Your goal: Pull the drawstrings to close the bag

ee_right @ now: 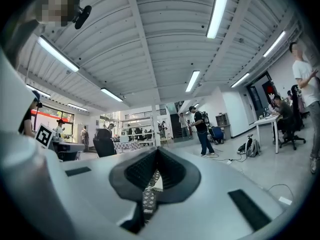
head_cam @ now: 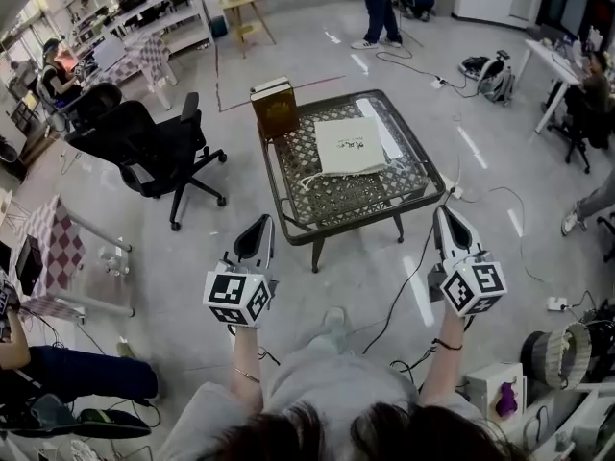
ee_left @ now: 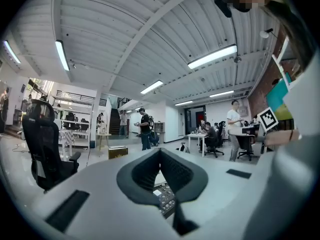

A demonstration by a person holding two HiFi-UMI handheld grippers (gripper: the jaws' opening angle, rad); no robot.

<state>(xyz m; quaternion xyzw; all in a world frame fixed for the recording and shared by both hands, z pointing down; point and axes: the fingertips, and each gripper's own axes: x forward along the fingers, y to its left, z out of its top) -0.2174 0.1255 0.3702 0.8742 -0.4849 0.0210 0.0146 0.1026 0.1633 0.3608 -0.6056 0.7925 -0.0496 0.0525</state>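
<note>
Well, our left gripper and right gripper are closed, empty, short of the table; we should open them before reaching the bag there, aiming at its drawstrings.

**Low Table Carrying a Bag, a Box and a Strip**

A low square table with a dark metal frame and a lattice-patterned top is standing on the glossy grey floor. A flat white drawstring bag is lying right of the top's centre. Its pale drawstrings are trailing from its near-left corner across the lattice. A brown box is sitting upright on the far-left corner. A narrow white strip is lying just beside the bag's right edge.
</note>
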